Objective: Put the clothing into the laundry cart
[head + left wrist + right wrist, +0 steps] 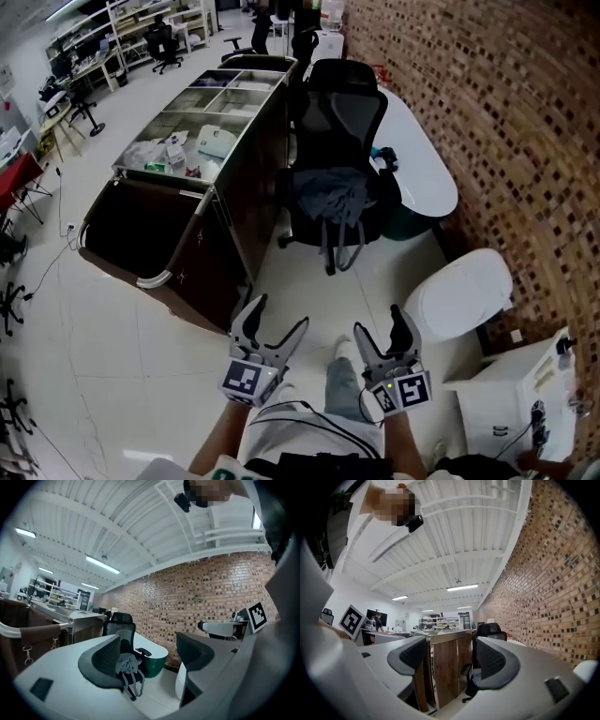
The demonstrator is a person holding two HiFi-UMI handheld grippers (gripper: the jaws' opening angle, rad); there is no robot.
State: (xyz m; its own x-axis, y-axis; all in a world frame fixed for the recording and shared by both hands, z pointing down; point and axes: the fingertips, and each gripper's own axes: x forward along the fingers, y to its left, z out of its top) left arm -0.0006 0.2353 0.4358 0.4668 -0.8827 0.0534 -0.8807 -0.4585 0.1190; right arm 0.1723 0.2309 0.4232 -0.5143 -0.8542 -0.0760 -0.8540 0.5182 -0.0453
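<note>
A grey garment lies bunched on the seat of a black office chair, with straps hanging off the front. The laundry cart's dark brown bag hangs on the near end of a wooden housekeeping trolley to the chair's left. My left gripper and right gripper are held low in front of me, both open and empty, well short of the chair. In the left gripper view the garment shows between the spread jaws of the left gripper. The right gripper faces the trolley's wooden side.
A white oval table stands behind the chair against the brick wall. A white round stool and a white cabinet sit at my right. The trolley's top trays hold packets. Bare floor lies between me and the chair.
</note>
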